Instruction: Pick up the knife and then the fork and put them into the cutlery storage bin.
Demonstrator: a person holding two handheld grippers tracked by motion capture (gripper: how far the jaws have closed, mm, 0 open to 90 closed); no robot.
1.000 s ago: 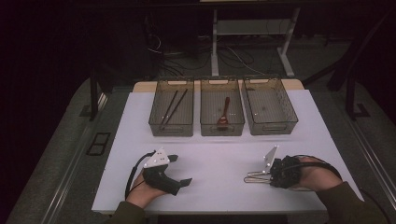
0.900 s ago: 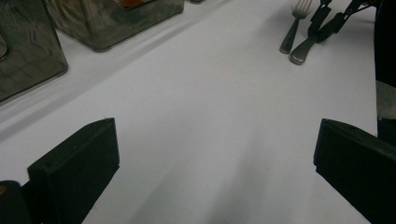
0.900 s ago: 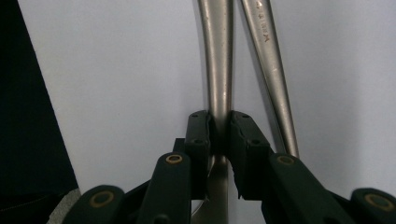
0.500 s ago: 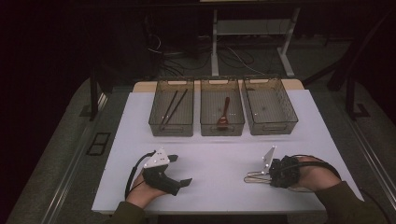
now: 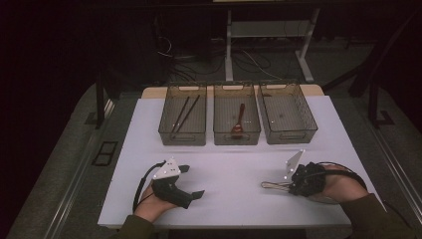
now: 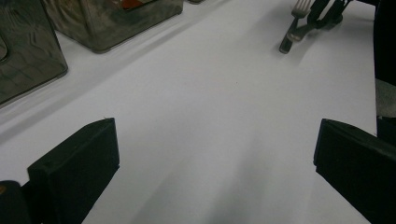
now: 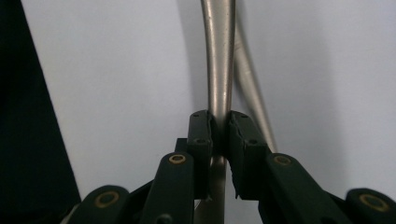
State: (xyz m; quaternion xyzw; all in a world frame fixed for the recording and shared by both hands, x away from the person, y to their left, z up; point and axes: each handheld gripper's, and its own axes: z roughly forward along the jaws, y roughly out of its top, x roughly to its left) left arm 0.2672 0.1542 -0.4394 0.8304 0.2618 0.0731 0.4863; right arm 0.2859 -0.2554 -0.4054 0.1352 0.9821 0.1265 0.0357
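- Sorting looks part done: dark chopsticks (image 5: pixel 182 115) and a red-bowled spoon (image 5: pixel 238 124) lie in separate clear plastic bins; the third bin (image 5: pixel 288 112) is empty.
- The right gripper (image 7: pixel 219 133) pinches a silver metal fork (image 6: pixel 294 21) by its handle, low over the white table (image 5: pixel 234 164).
- The left gripper (image 6: pixel 215 158) rests low, jaws wide apart, nothing between them.

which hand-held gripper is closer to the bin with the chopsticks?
Left. The left hand-held gripper sits just in front of the chopstick bin; the right hand-held gripper, holding a fork, is off toward the opposite side.
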